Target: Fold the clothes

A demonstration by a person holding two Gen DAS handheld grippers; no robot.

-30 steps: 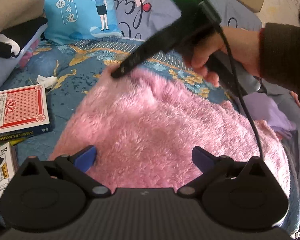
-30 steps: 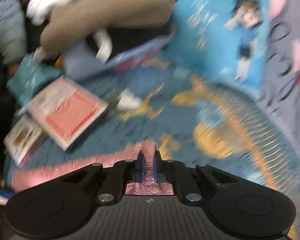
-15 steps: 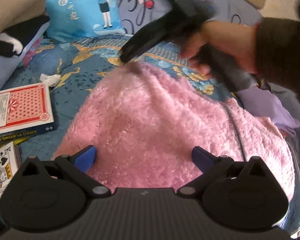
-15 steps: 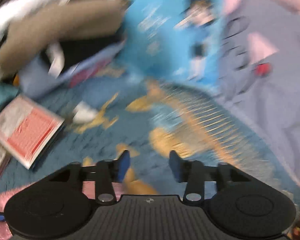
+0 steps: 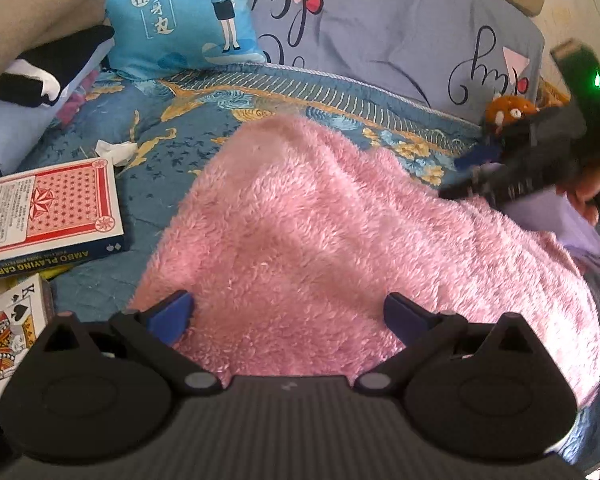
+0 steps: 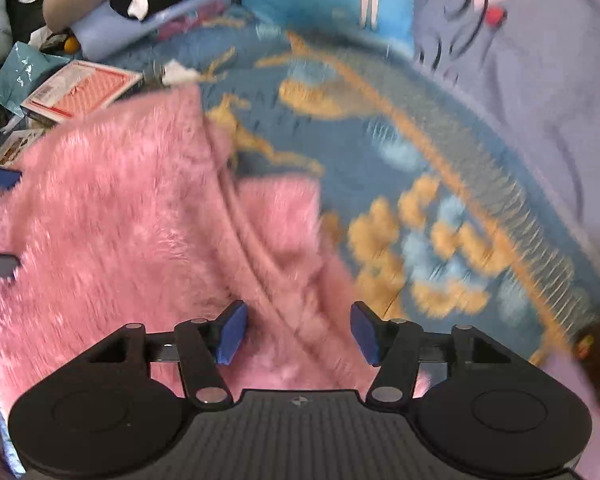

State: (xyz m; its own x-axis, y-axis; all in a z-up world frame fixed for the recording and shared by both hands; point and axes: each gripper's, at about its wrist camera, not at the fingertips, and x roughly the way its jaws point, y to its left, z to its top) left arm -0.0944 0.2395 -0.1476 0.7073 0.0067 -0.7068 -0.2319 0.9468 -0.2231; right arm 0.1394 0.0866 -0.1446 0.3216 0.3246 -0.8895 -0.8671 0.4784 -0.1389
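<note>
— Where's your pink fleece (image 5: 340,248) lying?

— It's spread on the bed's blue patterned cover (image 5: 204,136), with its far corner reaching toward the pillows. A fold runs through it under your right tongs (image 6: 298,330).

— And your tongs, what have they got?

— Your left tongs (image 5: 288,312) stand wide apart over the near edge of the fleece, blue pads (image 5: 172,312) clear of the pile, holding nothing. Your right tongs have just been opening; they now stand about half apart above the fold, with fleece below the gap but nothing pinched. From the left view you can see them at the fleece's right edge.

— What lies beside it?

— A red card box (image 5: 44,216) sits near the fleece's left side, with a crumpled tissue (image 5: 114,151) beyond it and a blue cartoon cushion (image 5: 180,16) at the head of the bed.
</note>
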